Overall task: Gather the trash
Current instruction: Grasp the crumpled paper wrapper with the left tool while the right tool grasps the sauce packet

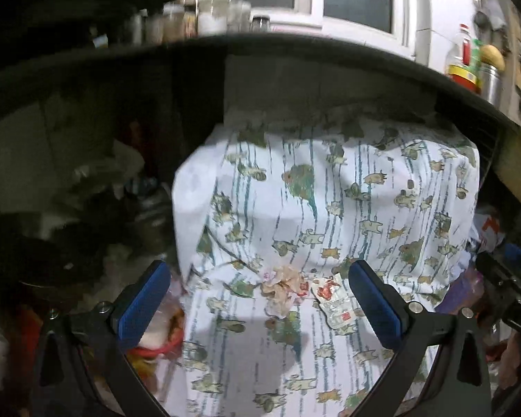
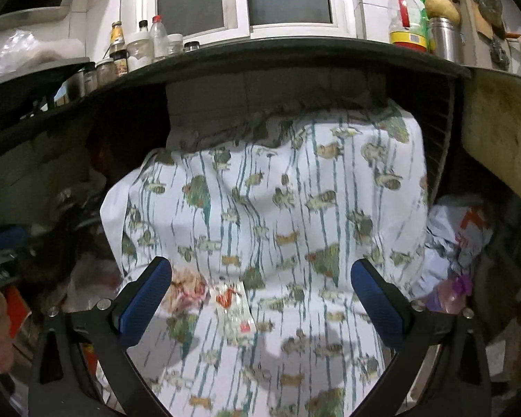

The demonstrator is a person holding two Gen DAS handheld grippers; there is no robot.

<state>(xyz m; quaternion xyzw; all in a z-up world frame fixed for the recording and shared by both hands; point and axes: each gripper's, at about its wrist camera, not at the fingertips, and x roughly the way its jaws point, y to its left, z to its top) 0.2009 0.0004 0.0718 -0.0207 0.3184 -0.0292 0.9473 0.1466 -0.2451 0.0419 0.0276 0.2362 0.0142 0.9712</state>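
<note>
Your left gripper [image 1: 260, 302] hangs with its blue pads [image 1: 144, 300] spread wide and empty above a printed cloth [image 1: 330, 208], white with teal stripes and small animal figures. Between those pads, lying on the cloth, sit the two bits of trash: a crumpled tissue [image 1: 284, 286] stained pink, and just to its right, touching or nearly so, a torn sauce sachet [image 1: 333, 300] smeared red. Your right gripper [image 2: 260, 304] is likewise parted and holds nothing; in its blurred view the tissue [image 2: 187, 290] lies by the left pad and the sachet [image 2: 232, 309] just beside it, between the pads. The cloth [image 2: 278, 208] drapes over something bulky beneath a dark counter edge [image 2: 295, 55]. On the counter stand jars and bottles [image 2: 146, 43], a yellow-labelled oil bottle [image 2: 406, 21] and a steel canister [image 2: 444, 40]. Crumpled plastic bags [image 2: 458, 232] lie to the cloth's right.
</note>
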